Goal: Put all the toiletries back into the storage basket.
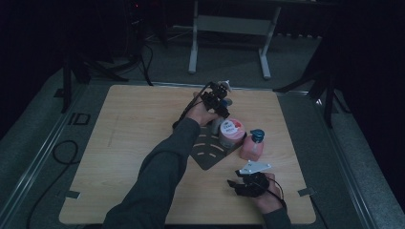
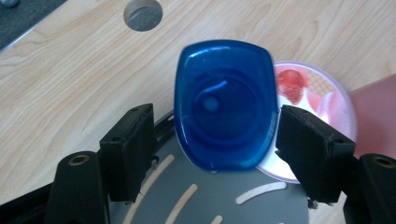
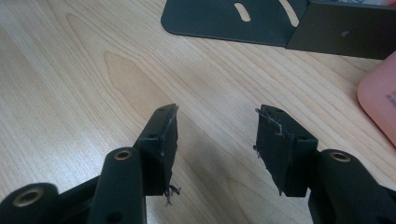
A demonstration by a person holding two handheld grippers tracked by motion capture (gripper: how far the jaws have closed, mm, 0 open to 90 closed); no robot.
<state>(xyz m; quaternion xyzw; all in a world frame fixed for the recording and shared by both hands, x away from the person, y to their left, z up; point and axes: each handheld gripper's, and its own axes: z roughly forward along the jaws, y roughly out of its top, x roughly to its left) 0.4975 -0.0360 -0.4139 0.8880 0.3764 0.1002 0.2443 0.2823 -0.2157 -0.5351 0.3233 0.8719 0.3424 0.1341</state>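
Item: blue-capped bottle [image 2: 224,105] on grey rack [image 2: 196,200]. My left gripper [image 2: 215,140] stood apart, straddling it; lifting straight up seemed safest. Right gripper [image 3: 215,140] apart, empty.

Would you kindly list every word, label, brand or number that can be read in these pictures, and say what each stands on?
"ID": dark letters on the grey floor strip left of the table.
Round tub lid: a red and white label with print, too small to read; the left gripper view shows its picture of a red fruit, no legible words.
Pink bottle: a few dark marks at the picture's edge, too blurred to read.
Blue cap: no text.
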